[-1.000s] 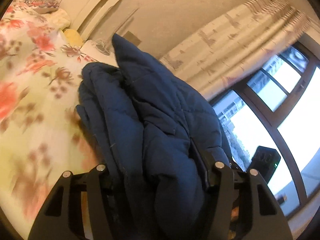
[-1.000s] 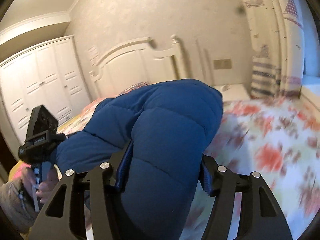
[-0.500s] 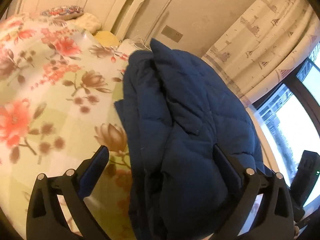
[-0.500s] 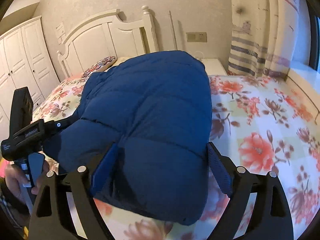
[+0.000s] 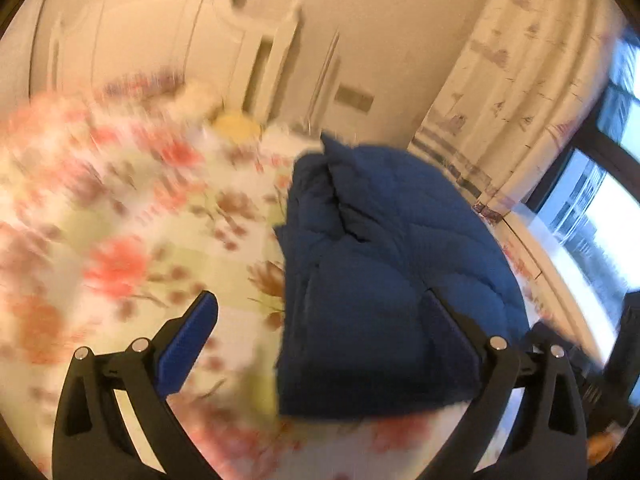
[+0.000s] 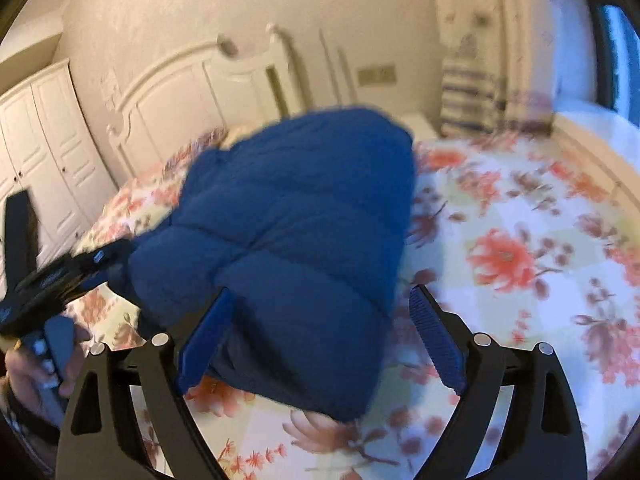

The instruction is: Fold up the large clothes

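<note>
A dark blue puffer jacket [image 5: 384, 280] lies folded in a thick bundle on the floral bedspread [image 5: 120, 248]. It also shows in the right wrist view [image 6: 296, 240]. My left gripper [image 5: 320, 328] is open, its jaws wide apart, with the jacket's near edge between them and nearer the right finger. My right gripper [image 6: 320, 320] is open too, its jaws spread either side of the jacket's near end, not pinching it. The left gripper's body and the hand holding it [image 6: 44, 312] show at the left of the right wrist view.
A white headboard [image 6: 192, 96] and pillows [image 5: 236, 124] are at the far end of the bed. A white wardrobe [image 6: 36, 148] stands at left. Curtains [image 5: 520, 92] and a window [image 5: 600, 200] line the right side. The bedspread [image 6: 520, 248] spreads right of the jacket.
Both grippers opened and let go of the jacket, which dropped from hanging to lying on the bed. Both grippers have drawn back from it; the views are motion-blurred.
</note>
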The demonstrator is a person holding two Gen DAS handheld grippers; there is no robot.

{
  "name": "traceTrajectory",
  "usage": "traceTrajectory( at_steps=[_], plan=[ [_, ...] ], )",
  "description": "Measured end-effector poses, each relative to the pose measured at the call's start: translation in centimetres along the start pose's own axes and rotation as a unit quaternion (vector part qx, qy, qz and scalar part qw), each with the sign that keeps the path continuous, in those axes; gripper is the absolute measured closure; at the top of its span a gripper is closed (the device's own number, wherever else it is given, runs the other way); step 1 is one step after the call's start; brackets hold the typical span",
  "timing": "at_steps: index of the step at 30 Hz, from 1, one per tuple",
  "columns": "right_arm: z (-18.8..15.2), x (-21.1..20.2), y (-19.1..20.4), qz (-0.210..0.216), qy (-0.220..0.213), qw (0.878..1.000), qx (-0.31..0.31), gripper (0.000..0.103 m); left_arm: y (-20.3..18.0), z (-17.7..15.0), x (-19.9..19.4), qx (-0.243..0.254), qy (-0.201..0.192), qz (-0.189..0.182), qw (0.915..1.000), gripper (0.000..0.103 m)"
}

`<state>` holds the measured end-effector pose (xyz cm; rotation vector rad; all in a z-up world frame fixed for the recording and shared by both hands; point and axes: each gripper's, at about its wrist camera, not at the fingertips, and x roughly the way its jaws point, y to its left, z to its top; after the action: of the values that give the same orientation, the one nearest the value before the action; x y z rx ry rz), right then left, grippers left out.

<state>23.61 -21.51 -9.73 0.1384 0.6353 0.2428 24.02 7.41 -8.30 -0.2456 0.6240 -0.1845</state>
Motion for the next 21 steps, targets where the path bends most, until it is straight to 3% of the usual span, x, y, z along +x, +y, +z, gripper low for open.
traceTrajectory(
  at_steps=[3,5,6,8,11,14,21],
  plan=[
    [0.4,-4.9,1.1,-0.009,-0.054,0.998,-0.016,0.016,-3.0,-0.5,-6.4,0.076,-0.079,0.069,0.9916,0.002],
    [0.8,-9.5,2.7,-0.023,-0.102,0.994,-0.034,0.013,-5.5,-0.5,-11.2,0.113,-0.145,0.110,0.9768,0.002],
    [1.0,-11.0,3.3,-0.030,-0.117,0.992,-0.039,0.004,-6.6,-0.5,-13.4,0.122,-0.170,0.130,0.9691,0.002],
    [1.5,-14.7,4.7,-0.052,-0.147,0.987,-0.051,0.004,-8.2,-0.4,-16.6,0.129,-0.198,0.151,0.9599,0.002],
    [1.6,-18.1,6.8,-0.076,-0.163,0.980,-0.079,0.004,-9.7,-1.0,-19.7,0.118,-0.201,0.162,0.9588,0.002],
    [1.0,-19.5,8.4,-0.090,-0.162,0.977,-0.109,0.004,-10.6,-1.9,-21.1,0.124,-0.192,0.129,0.9650,0.002],
    [-0.9,-19.0,9.3,-0.086,-0.144,0.978,-0.126,0.004,-10.9,-4.1,-19.9,0.137,-0.151,0.118,0.9719,0.002]
  ],
)
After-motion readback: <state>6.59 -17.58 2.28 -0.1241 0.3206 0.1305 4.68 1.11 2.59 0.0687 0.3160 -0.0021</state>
